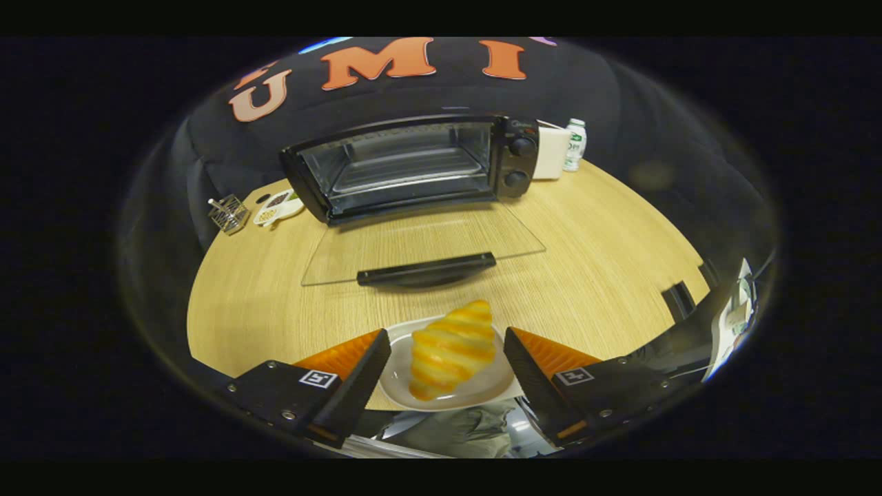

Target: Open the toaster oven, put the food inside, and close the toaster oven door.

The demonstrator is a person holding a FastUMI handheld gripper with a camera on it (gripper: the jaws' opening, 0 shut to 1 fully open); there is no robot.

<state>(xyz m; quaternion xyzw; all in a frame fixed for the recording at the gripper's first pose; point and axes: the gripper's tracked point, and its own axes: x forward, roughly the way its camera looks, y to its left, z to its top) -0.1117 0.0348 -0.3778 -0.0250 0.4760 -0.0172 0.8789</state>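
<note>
Holding the tongs (pixel 444 375) spread wide, I have the croissant (pixel 451 358) between the two fingers with a clear gap on each side, so nothing is gripped yet. The croissant lies on a small pale plate (pixel 398 379) at the near edge of the tabletop (pixel 606 275); the toaster oven (pixel 413 169) stands beyond it at the far side, with its glass door (pixel 420 244) already folded down flat and its dark handle (pixel 427 269) lying between the plate and the oven cavity. Risk one, in my judgement: closing off-centre would push the rounded croissant sideways or roll it off the plate; centre it before closing. Risk two: too hard a squeeze would crush or tear the soft pastry. Risk three: the lowered door juts toward the plate, so a low carry path could strike its handle or glass edge; lift clear first. Risk four: the fingers may catch the plate rim and drag the plate. Count: one croissant, one plate, one toaster oven with two knobs (pixel 521 147) on its front panel, one white bottle (pixel 575 145) and one white box (pixel 551 153) beside the oven, one small wire basket (pixel 229 213) and one small packet (pixel 279 207) on the other side.
</note>
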